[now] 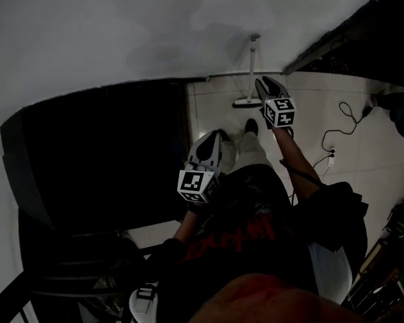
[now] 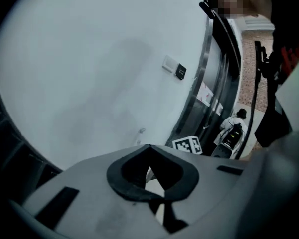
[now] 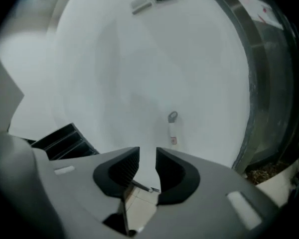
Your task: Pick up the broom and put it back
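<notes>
- This looks like a room in a work building, perhaps a lab or an office; which one I cannot tell.
- A plain white wall (image 2: 89,73) carries a small switch panel (image 2: 174,68) beside a tall metal door frame (image 2: 202,83).
- On the pale tiled floor (image 1: 215,106), a cable (image 1: 354,121) lies near a socket strip (image 1: 330,159).

Broom (image 1: 251,73) stands upright against the white wall, at the far edge of the tiled floor. Handle is slender and pale, with a hanging loop (image 3: 173,116) at its top end. The flat, narrow head rests on the floor at the wall's foot.
</notes>
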`<action>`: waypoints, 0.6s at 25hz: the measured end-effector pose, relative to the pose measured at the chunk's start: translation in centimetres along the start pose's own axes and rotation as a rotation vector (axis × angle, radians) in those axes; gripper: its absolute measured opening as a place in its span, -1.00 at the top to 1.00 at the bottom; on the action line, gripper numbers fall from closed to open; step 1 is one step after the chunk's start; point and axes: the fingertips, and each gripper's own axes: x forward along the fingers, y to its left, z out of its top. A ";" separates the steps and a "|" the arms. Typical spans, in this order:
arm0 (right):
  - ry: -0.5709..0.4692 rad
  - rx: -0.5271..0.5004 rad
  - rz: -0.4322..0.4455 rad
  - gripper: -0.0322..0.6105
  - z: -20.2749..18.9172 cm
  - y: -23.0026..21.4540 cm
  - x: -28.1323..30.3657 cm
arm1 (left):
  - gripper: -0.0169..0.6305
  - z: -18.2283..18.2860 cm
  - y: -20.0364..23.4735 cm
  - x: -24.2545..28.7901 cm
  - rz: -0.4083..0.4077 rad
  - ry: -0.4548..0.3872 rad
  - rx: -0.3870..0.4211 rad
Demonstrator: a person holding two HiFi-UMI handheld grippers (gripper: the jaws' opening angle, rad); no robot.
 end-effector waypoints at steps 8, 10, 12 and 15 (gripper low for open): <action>-0.115 -0.106 0.041 0.90 -2.6 10.0 -15.5 | 0.95 -3.8 -0.9 -5.6 0.007 -0.039 0.055; -0.153 -0.119 0.023 0.90 -2.5 11.3 -19.4 | 0.95 -4.4 -2.0 -6.7 -0.037 -0.080 0.062; -0.204 -0.114 -0.004 0.90 -2.2 13.4 -23.7 | 0.95 -5.3 -3.2 -9.1 -0.074 -0.112 0.088; -0.273 -0.102 -0.010 0.90 -2.0 17.6 -30.1 | 0.95 -7.2 -5.4 -13.7 -0.122 -0.082 0.125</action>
